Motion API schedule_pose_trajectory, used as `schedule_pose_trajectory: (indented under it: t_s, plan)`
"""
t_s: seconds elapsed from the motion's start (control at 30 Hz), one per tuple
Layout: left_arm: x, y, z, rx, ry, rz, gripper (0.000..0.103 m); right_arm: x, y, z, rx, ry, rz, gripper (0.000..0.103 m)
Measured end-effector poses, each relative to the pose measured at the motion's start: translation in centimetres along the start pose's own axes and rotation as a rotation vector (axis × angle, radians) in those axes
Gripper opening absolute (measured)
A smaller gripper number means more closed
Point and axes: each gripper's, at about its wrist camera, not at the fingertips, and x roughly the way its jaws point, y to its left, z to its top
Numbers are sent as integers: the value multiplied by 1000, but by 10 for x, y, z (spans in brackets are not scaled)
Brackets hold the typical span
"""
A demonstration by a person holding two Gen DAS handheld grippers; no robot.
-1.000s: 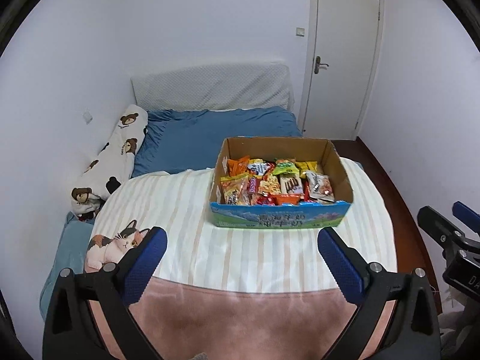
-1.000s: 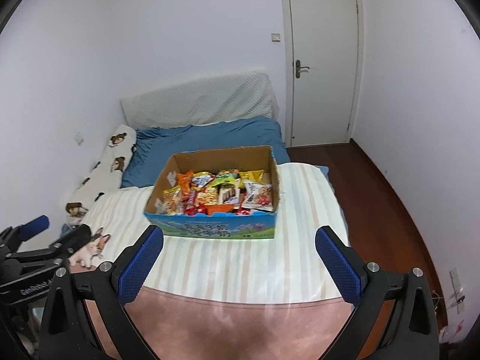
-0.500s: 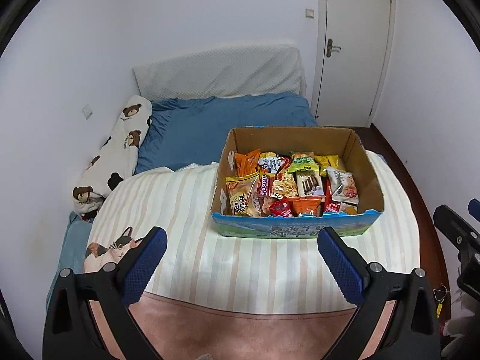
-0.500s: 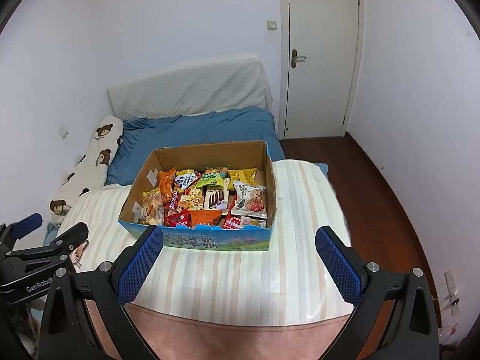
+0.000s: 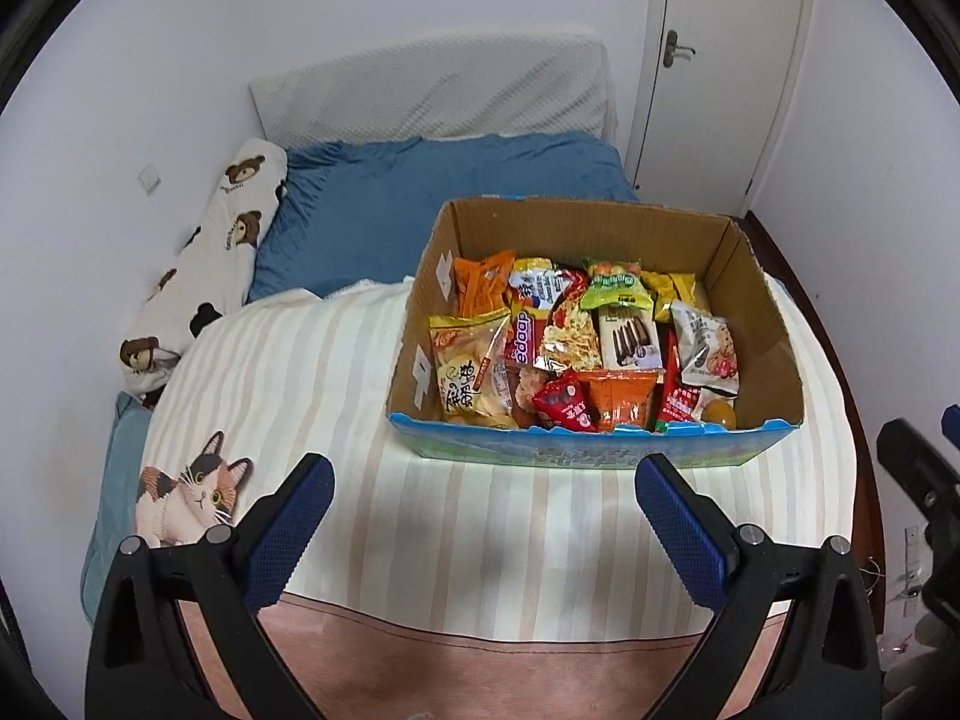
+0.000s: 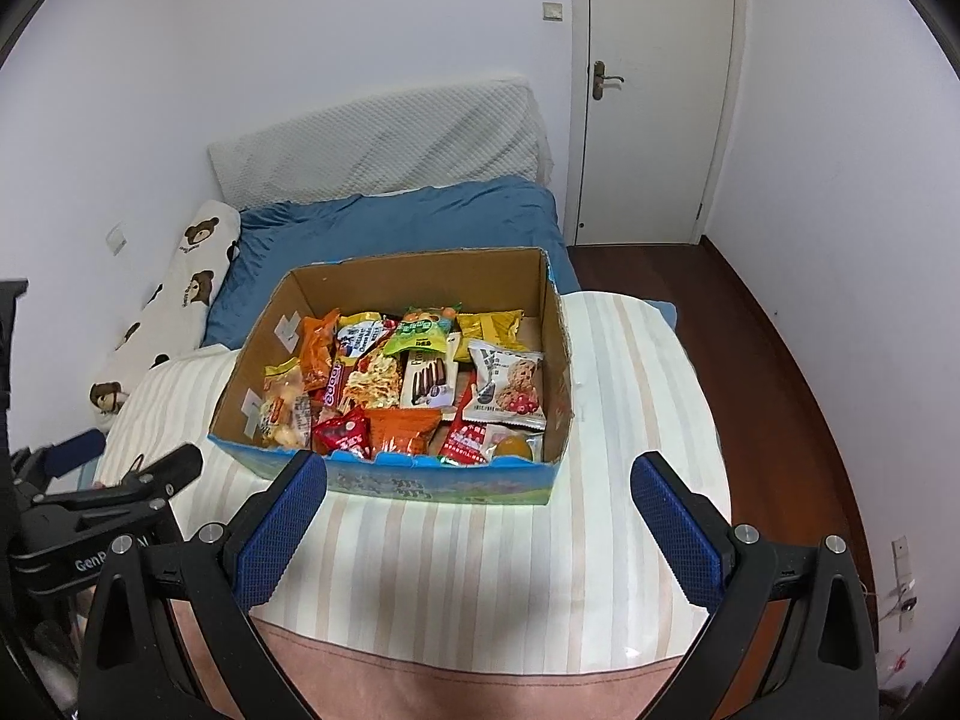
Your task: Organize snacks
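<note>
A cardboard box (image 5: 753, 312) (image 6: 555, 354) with a blue printed front sits on a striped blanket (image 5: 312, 372) (image 6: 636, 396) on the bed. It is filled with several snack packets (image 5: 576, 342) (image 6: 414, 384) in orange, yellow, green, red and white. My left gripper (image 5: 483, 495) hovers open just in front of the box, nothing between its blue pads. My right gripper (image 6: 477, 495) is open too, its left pad over the box's front left corner. Each gripper shows at the edge of the other's view.
A blue duvet (image 5: 432, 204), a white quilted headboard cushion (image 5: 432, 90) and a bear-print bolster (image 5: 210, 258) lie behind the box. A white door (image 6: 654, 90) and dark wood floor (image 6: 774, 372) are to the right. A cat print (image 5: 192, 495) marks the blanket's left.
Both grippers have moved forward toward the box, which now looks larger and nearer in both views. Both stay open and hold nothing.
</note>
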Motion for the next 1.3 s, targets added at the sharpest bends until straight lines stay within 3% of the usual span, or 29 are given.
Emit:
schedule_pose_trajectory:
  t_s: [0.47,1.3]
  plan:
    - [31,-10,15,33,81,-20,103,33,-7,11,12,76,-3,103]
    - [11,-14,26,44,47,-60,103,21,-12,8,40,89,-3,103]
